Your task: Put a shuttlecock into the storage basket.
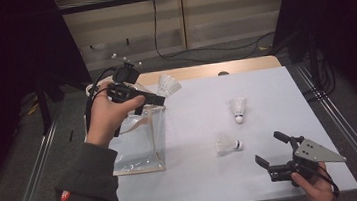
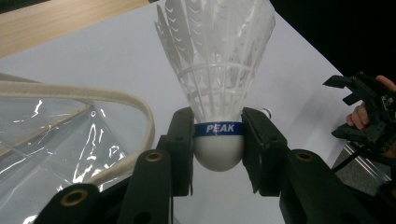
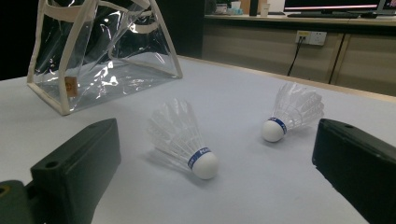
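Two shuttlecocks lie loose on the white table (image 1: pixel 284 170) while a third is already in hand, so the step now looks like dropping that third one into the clear bag. Nearest the person, the right gripper (image 1: pixel 272 152) hangs low over the table's near right corner with its jaws spread wide and nothing between them; the right gripper view looks out past them at the near shuttlecock (image 3: pixel 184 140) on its side and the far shuttlecock (image 3: pixel 293 113) beyond it, both apart from the jaws. Farther off, at the left, the left gripper (image 2: pixel 218 140) is raised above the clear bag (image 1: pixel 138 145), its jaws closed partway and pressed on either side of the held shuttlecock (image 2: pixel 215 70) at the blue band round its cork, feathers pointing away from the hand. To do this well, I would bring the cork squarely over the bag's mouth, inside the cream rim (image 2: pixel 116 100) that sits just left of the jaws, tip the feathers clear of that rim, and loosen the grip only when the shuttlecock is well within the opening. Soft walls may sag, so a low release seems safest.
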{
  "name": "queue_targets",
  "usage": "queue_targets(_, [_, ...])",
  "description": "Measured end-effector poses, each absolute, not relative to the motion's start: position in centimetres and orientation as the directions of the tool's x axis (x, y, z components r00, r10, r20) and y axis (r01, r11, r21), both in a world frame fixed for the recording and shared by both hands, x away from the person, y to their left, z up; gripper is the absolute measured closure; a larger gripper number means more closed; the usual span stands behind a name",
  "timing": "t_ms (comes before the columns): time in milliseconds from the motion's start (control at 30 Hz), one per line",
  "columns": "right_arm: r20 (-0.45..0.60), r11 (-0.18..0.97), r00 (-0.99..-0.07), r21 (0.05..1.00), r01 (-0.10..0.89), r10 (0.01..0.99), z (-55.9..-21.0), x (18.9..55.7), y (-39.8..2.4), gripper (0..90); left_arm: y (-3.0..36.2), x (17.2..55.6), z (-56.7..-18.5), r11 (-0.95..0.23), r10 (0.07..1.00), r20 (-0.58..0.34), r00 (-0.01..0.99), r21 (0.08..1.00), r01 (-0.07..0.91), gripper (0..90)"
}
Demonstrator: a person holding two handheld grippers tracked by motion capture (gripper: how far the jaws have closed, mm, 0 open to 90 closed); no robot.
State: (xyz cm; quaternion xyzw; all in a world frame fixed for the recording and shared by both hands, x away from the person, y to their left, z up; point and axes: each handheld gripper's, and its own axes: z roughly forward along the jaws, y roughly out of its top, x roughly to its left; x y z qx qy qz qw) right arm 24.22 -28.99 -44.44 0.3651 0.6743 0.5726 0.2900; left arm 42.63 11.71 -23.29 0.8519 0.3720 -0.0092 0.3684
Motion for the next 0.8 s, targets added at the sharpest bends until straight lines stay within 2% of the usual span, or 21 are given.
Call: queue_targets(800, [0.023,0.08,-0.566,0.985,0.156,0.824,-44.42,24.22,-29.01,1.1,12.66,43.6,-23.18,-0.438,0.665,-0.266,0.698,0.617,0.653,65.8])
